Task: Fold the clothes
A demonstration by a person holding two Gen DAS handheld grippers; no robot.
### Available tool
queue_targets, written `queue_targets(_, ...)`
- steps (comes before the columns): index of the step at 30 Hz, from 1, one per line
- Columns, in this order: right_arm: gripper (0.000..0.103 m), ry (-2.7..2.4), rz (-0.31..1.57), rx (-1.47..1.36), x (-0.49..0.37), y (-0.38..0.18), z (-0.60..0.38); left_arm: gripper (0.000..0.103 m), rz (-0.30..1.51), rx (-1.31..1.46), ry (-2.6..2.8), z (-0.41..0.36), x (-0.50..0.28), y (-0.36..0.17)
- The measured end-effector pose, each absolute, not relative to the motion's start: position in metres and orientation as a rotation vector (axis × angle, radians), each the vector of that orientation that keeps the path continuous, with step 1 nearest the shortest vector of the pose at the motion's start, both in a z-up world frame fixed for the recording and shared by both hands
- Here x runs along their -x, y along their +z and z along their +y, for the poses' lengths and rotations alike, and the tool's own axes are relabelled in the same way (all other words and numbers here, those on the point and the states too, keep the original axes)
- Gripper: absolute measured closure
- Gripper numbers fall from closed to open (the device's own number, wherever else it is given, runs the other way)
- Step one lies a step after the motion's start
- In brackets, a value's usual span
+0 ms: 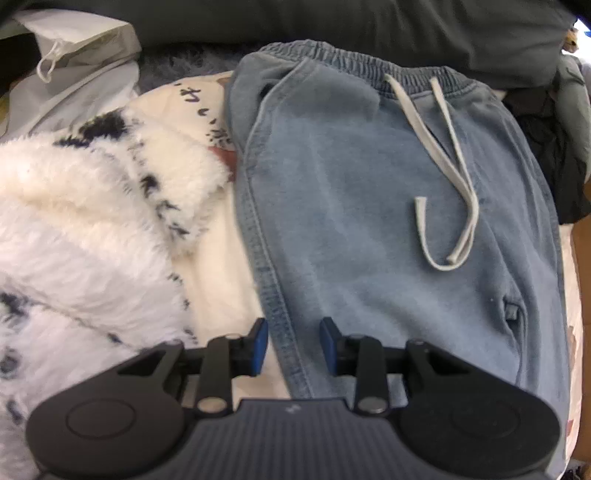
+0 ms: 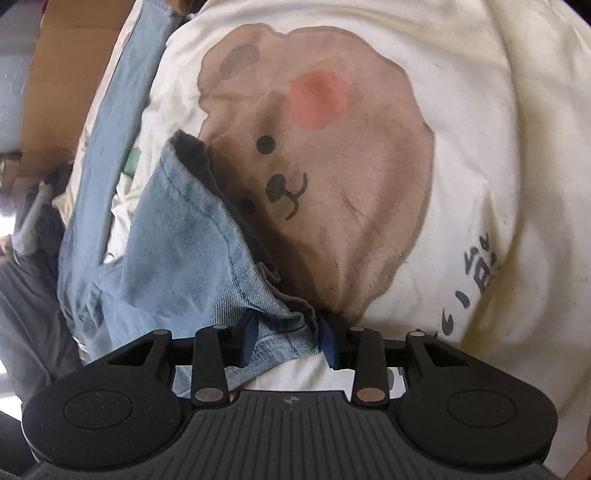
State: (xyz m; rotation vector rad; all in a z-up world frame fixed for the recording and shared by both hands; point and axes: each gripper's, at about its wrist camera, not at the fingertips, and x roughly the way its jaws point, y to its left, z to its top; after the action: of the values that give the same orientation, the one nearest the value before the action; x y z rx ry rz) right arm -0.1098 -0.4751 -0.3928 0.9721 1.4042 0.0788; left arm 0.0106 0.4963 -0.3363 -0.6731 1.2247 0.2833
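Note:
Light blue denim jogger pants [image 1: 369, 221] lie flat in the left wrist view, elastic waistband [image 1: 369, 62] at the far end, with a grey drawstring [image 1: 443, 166] looped on top. My left gripper [image 1: 293, 343] hovers open over the pants' left side seam, which runs between its blue pads [image 1: 260, 343]. In the right wrist view a denim leg cuff [image 2: 184, 240] lies crumpled on a cream cloth with a bear print [image 2: 314, 166]. My right gripper [image 2: 286, 339] stands open, with the cuff's bunched hem loose between its fingers.
A fluffy white garment with dark spots [image 1: 74, 221] lies left of the pants. A dark grey garment [image 1: 332, 22] lies beyond the waistband, and black clothing [image 1: 546, 147] is at the right. A pale drawstring bag [image 1: 74, 48] is at the far left. A cardboard box [image 2: 66, 74] stands beside the bed.

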Motion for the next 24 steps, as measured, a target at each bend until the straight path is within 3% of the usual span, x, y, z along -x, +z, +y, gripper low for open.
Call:
queue_targets(12,0.062,0.287,1.314,-1.147,0.106,-0.383,-0.469,0.07,1.242,0.666,0.285,0.494,-0.006,-0.337)
queue_targets(17,0.062,0.251,1.368,-1.107,0.097,-0.399,-0.454,0.07,1.239,0.672,0.29,0.493,-0.006,-0.336)
queue_targets(20,0.077,0.258,1.414,-1.046,0.094,-0.404,-0.446,0.07,1.23,0.675,0.287,0.493,-0.005,-0.334)
queue_targets(24,0.084,0.246,1.425,-0.997,0.088,-0.386,-0.443,0.069,1.208,0.685,0.282,0.494,-0.003,-0.33)
